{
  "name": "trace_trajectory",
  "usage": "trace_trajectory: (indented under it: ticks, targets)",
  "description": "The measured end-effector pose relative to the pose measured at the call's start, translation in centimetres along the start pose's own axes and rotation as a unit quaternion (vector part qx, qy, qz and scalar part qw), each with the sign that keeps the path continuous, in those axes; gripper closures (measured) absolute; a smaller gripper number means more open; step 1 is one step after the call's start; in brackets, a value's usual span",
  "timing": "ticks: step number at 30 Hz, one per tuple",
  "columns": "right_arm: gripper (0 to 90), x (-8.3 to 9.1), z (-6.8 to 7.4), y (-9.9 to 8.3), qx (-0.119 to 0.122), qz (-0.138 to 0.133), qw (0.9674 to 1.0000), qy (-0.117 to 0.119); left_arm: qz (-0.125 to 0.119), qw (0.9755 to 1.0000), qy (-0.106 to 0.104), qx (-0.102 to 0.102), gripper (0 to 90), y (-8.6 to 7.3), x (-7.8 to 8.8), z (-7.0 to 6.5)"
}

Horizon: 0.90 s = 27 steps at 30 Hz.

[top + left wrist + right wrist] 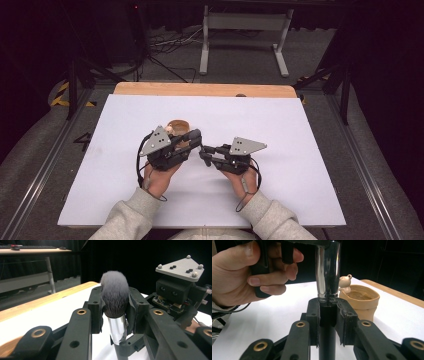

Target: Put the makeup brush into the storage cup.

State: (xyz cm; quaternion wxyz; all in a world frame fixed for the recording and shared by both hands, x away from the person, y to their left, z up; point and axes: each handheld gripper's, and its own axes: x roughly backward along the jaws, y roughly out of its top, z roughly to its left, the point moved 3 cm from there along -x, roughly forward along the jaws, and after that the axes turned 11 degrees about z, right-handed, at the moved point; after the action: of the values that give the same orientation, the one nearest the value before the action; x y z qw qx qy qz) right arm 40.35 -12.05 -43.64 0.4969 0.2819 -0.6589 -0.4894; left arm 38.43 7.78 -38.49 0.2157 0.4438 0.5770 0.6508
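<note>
White tabletop [125, 165], both grippers gripping brush [114, 298]

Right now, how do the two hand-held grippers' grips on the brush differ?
The left hand-held gripper clamps the brush where the grey bristles meet the shiny metal ferrule; the right hand-held gripper clamps the black handle just below that ferrule. In the high view, left sits nearer the tan pot. Both are shut on the same brush.
</note>
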Motion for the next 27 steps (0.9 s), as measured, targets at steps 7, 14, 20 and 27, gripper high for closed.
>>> trace_trajectory:
  ticks: [7,14,20,27]
  targets:
    - [66.8,0.1,-0.1,0.0,-0.009,-0.003,1.0000,0.002,-0.004,1.0000,0.009,-0.002,70.6,0.1,0.3,0.0]
    - [20.3,0.6,-0.8,0.3,-0.039,-0.025,0.9977,-0.050,-0.005,0.9999,0.013,-0.004,70.7,0.4,0.9,0.2]
    - [7.7,1.5,-1.5,0.3,-0.047,-0.030,0.9957,-0.074,-0.010,0.9997,0.021,-0.005,70.8,0.8,1.6,0.7]
    - [3.9,3.0,-2.3,0.3,-0.054,-0.032,0.9937,-0.092,-0.006,0.9994,0.035,-0.008,70.7,1.2,2.1,1.2]
